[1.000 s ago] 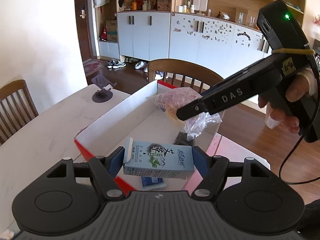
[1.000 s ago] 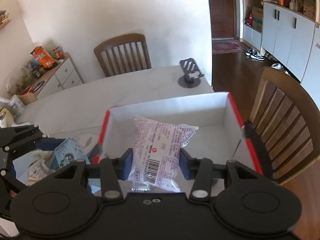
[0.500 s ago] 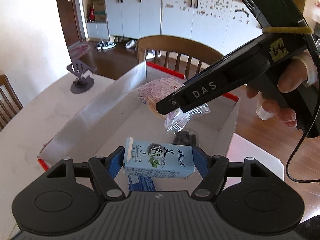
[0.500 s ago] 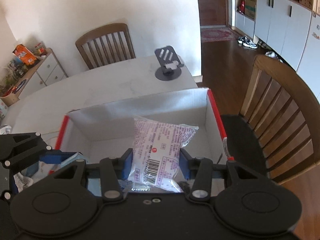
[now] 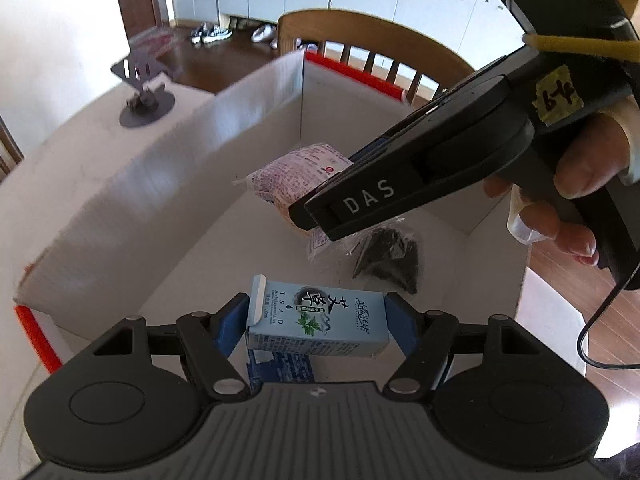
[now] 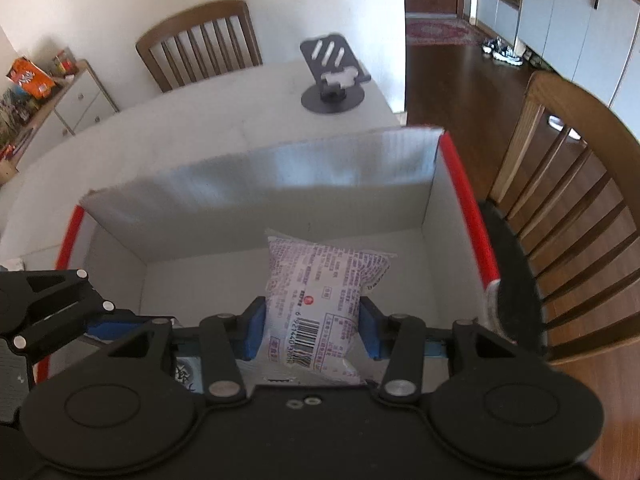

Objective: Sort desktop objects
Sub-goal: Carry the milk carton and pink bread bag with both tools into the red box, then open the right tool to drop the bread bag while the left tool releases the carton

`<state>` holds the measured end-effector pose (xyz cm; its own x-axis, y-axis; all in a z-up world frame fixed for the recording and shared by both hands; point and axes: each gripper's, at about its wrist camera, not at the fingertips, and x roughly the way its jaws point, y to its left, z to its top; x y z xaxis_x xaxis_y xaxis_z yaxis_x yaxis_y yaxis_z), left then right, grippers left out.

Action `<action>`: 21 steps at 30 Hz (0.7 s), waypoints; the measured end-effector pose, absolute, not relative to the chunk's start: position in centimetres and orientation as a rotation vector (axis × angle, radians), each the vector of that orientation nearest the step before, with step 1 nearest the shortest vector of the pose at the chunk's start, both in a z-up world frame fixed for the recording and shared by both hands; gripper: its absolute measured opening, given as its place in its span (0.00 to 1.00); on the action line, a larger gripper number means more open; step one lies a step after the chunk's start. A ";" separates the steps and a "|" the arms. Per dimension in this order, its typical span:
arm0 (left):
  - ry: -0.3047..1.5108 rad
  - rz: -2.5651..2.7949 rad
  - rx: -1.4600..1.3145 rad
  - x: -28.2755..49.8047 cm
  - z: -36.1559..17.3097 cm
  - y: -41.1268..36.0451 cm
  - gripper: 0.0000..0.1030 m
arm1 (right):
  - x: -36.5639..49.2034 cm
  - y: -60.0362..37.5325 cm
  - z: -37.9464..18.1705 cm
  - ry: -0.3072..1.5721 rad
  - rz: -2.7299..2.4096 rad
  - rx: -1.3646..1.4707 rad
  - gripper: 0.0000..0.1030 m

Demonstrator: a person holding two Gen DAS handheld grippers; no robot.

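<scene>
My left gripper [image 5: 316,326] is shut on a small light-blue carton [image 5: 316,320] with black Chinese characters, held crosswise over the inside of a white cardboard box [image 5: 168,184] with red edges. My right gripper [image 6: 310,330] is shut on a pink-printed white snack packet [image 6: 320,292] with a barcode, also low inside that box [image 6: 280,184]. The left wrist view shows the right gripper [image 5: 400,184] from the side, a hand on its handle, with the snack packet [image 5: 300,172] sticking out. A dark bag [image 5: 388,256] lies on the box floor.
A black phone stand [image 6: 332,80] sits on the white table [image 6: 160,132] beyond the box. Wooden chairs stand at the table's far side [image 6: 200,44] and right beside the box [image 6: 568,200]. A blue packet [image 5: 280,368] lies under the left gripper.
Both grippers have come down and forward into the box with their loads still gripped. The box walls now fill more of each view.
</scene>
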<state>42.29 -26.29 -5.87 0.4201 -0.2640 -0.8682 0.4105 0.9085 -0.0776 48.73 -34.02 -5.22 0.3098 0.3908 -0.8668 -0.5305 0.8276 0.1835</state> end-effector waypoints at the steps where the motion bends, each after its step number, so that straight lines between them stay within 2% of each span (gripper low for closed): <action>1: 1.064 -0.422 0.154 42.4 -6.1 -26.3 0.70 | 48.8 -34.0 -5.5 1.105 0.608 -0.149 0.45; 21: 1.207 -0.445 0.118 43.3 -8.3 -26.8 0.70 | 49.6 -33.0 -7.6 1.195 0.602 -0.218 0.46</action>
<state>43.29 -26.84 -8.33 0.2815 -0.2694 -0.9210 0.3929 0.9080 -0.1455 49.61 -32.96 -7.56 0.2337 0.3225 -0.9173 -0.5450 0.8247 0.1511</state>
